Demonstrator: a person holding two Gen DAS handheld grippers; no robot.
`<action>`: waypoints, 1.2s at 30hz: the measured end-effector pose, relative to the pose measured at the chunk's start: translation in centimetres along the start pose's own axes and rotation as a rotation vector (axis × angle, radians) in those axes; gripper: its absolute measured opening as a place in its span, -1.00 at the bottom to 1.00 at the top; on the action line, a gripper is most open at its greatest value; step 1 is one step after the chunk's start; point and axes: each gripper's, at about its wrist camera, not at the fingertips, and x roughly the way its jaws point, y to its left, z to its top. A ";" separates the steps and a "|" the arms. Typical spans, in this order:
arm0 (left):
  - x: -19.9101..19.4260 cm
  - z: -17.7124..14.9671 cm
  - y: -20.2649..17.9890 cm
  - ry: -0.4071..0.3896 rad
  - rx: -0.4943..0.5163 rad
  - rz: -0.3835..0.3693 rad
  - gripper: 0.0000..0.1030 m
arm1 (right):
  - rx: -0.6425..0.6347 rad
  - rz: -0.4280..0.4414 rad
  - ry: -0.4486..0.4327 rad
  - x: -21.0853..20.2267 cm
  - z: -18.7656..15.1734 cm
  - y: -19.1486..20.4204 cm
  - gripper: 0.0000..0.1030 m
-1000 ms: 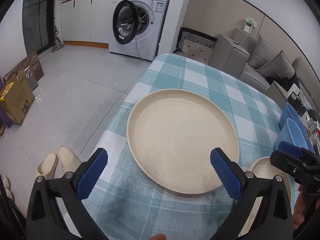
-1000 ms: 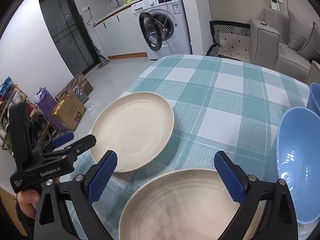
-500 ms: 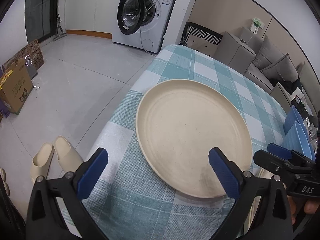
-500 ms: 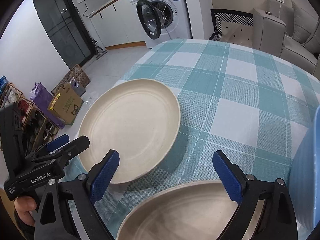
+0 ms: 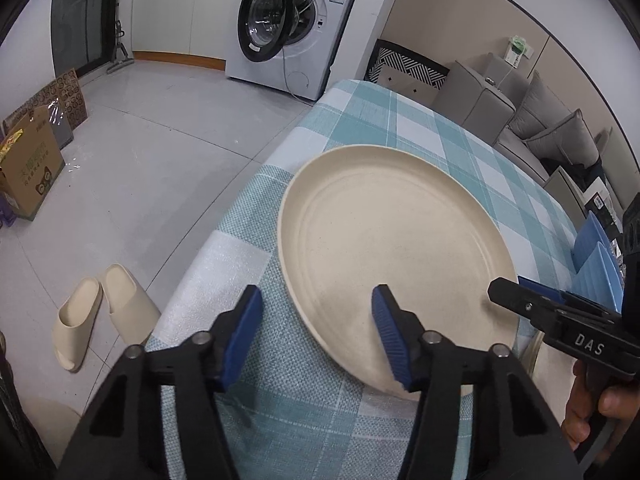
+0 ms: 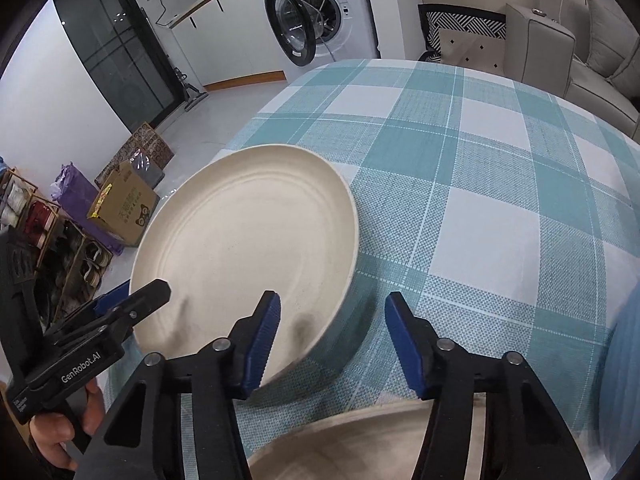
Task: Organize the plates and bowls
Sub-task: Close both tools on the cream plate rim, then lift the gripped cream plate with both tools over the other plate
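Observation:
A large cream plate (image 5: 392, 248) lies at the table's left edge, also in the right wrist view (image 6: 248, 248). My left gripper (image 5: 316, 332) is half open, its jaws straddling the plate's near left rim without touching. My right gripper (image 6: 332, 340) is half open, straddling the plate's near right rim; it also shows at the right of the left wrist view (image 5: 532, 296). A second cream plate (image 6: 360, 444) lies under the right gripper. Blue bowls (image 5: 596, 256) stand at the right.
The checked teal tablecloth (image 6: 460, 184) covers the table. The table's left edge drops to the floor, with beige slippers (image 5: 100, 312) and a cardboard box (image 5: 28, 172) below. A washing machine (image 5: 296, 24) and a grey sofa (image 5: 532, 128) stand beyond.
Both grippers have moved in toward the large plate and their jaws have narrowed from wide open to about half open around its near rim.

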 end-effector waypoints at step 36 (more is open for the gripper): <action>-1.9 -0.6 -3.5 -0.015 0.126 -0.011 -0.46 | -0.049 -0.049 -0.087 -4.1 -1.6 -0.3 -0.58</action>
